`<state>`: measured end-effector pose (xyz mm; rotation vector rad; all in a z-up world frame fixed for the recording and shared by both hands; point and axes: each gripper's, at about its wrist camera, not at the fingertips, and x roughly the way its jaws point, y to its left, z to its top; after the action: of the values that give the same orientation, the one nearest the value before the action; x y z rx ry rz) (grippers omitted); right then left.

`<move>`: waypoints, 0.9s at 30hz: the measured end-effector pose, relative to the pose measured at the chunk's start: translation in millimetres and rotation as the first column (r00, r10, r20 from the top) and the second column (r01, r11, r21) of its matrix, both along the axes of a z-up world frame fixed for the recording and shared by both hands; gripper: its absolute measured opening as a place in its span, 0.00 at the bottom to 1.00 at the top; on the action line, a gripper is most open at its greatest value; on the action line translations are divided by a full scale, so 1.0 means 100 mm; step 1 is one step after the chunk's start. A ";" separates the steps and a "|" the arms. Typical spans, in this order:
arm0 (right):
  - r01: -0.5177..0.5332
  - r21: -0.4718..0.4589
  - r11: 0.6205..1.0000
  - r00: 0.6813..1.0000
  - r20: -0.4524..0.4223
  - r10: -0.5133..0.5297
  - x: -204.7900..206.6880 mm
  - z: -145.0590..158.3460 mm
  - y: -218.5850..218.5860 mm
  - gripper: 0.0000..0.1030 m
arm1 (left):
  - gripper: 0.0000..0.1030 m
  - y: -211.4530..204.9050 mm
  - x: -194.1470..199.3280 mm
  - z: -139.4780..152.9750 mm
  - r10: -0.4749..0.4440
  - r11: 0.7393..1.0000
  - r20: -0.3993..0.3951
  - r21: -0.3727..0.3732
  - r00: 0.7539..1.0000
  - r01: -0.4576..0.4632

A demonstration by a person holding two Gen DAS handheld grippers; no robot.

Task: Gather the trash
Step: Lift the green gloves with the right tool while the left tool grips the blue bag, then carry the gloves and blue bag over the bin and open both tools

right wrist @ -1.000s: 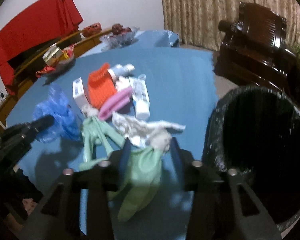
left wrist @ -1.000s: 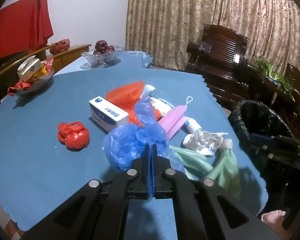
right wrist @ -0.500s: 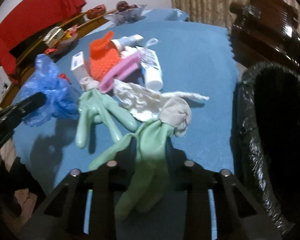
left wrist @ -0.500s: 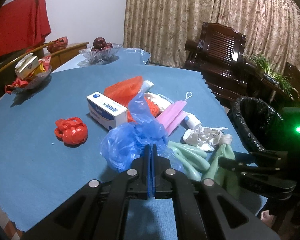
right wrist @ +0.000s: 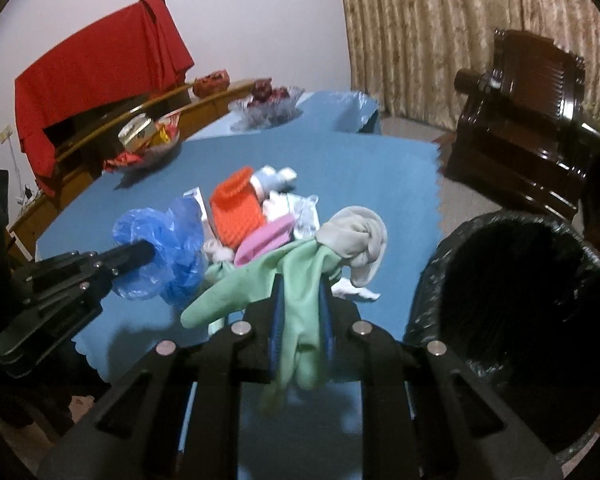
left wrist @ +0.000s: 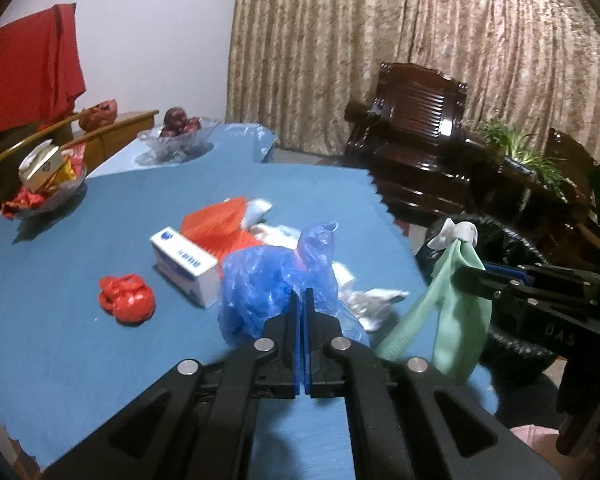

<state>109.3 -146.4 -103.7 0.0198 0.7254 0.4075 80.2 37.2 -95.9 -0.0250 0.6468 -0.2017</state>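
Over blue table (left wrist: 60,344): left gripper (left wrist: 302,300) clamping blue bag (left wrist: 268,284), right gripper (right wrist: 302,300) closing on green glove (right wrist: 300,280).

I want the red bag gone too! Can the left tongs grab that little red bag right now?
Probably not yet. The left tongs are already shut on the blue bag, so they are busy. The little red bag lies apart on the blue tablecloth with nothing covering it, so it should be easy afterwards.
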 end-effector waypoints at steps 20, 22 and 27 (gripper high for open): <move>0.322 -0.044 0.946 0.946 0.065 -0.319 -0.18 0.11 -1.46 0.15 | 0.01 -1.29 0.30 0.25 -0.276 0.958 0.053 -0.066 0.960 0.279; 0.358 -0.046 0.932 0.933 0.056 -0.356 -0.19 0.04 -1.63 0.15 | 0.01 -1.47 0.35 0.22 -0.309 0.947 0.046 -0.080 0.950 0.312; 0.433 -0.078 0.898 0.901 0.028 -0.432 -0.18 -0.20 -2.00 0.15 | 0.01 -1.97 0.47 0.10 -0.390 0.916 0.026 -0.091 0.920 0.391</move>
<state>91.2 -346.5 -123.8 0.0998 0.7043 -0.0510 127.4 -159.4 -86.3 0.0147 0.6301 -0.6199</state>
